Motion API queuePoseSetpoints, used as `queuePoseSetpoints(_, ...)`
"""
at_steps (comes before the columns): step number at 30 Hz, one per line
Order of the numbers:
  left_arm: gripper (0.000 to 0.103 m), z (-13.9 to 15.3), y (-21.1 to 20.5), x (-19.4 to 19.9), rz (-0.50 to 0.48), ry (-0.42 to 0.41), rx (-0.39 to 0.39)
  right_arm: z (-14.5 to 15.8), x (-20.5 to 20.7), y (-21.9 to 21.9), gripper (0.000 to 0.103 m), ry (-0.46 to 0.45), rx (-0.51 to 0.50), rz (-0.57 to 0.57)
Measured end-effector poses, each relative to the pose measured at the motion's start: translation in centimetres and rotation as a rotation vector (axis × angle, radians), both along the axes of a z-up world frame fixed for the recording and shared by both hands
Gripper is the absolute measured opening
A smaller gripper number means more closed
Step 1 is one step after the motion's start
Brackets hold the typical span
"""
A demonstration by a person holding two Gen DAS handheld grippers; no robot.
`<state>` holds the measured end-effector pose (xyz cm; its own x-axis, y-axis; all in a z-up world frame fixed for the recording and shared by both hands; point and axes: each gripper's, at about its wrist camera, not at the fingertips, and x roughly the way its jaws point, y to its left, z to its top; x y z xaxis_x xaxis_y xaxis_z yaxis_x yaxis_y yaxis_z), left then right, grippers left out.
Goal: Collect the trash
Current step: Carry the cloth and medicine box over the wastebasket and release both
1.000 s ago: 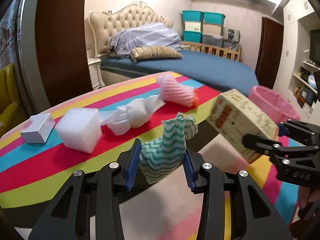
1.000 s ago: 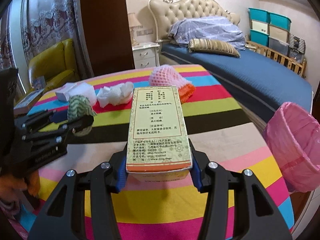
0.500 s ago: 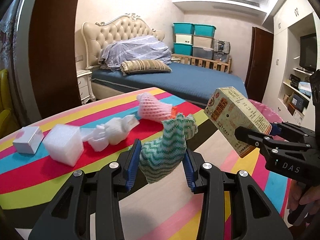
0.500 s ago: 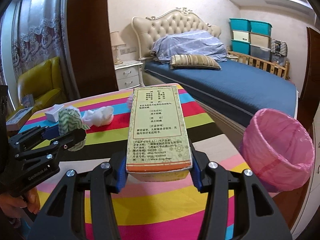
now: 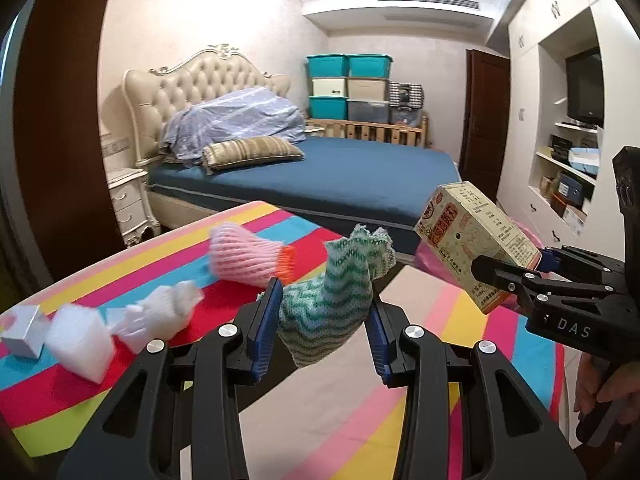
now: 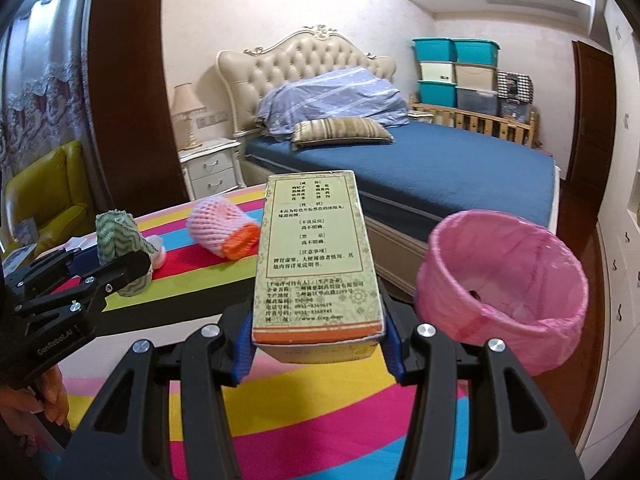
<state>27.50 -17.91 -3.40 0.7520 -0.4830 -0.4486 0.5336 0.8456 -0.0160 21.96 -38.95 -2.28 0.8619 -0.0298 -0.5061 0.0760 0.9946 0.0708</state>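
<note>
Green-and-white wavy cloth (image 5: 326,304) is sitting pinched between the blue pads of the left gripper (image 5: 322,320), held above the striped table (image 5: 360,420). Right gripper (image 6: 318,332) is clamping a yellowish printed carton (image 6: 316,256) at its near end, carton pointing away from the camera. Pink-lined bin (image 6: 504,288) is standing just right of the carton, beside the table edge. Pink foam net (image 5: 250,258), white foam wrap (image 5: 160,314), white foam block (image 5: 78,338) and small white box (image 5: 22,332) are lying on the table.
</note>
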Motion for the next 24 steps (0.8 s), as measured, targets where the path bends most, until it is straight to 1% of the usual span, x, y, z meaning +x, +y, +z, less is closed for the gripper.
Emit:
queuePoseSetpoints(6, 0.038, 0.2, -2.7, 0.4, -0.05, 0.003, -0.007, 0.0, -1.0, -2.9, 0.05, -0.012, -0.001, -0.057)
queuePoseSetpoints(11, 0.039, 0.7, -5.7, 0.7, -0.112, 0.002, -0.015, 0.1, -1.9, -5.9, 0.05, -0.023, -0.002, -0.114)
queuePoseSetpoints(18, 0.039, 1.5, -11.9, 1.7, -0.257, -0.005, -0.028, 0.3, -3.3, -11.0, 0.05, -0.032, -0.015, -0.212)
queuePoseSetpoints(24, 0.039, 1.5, -17.7, 3.4, -0.344, 0.03, -0.027, 0.3, -3.6, -15.3, 0.05, -0.026, -0.02, -0.267)
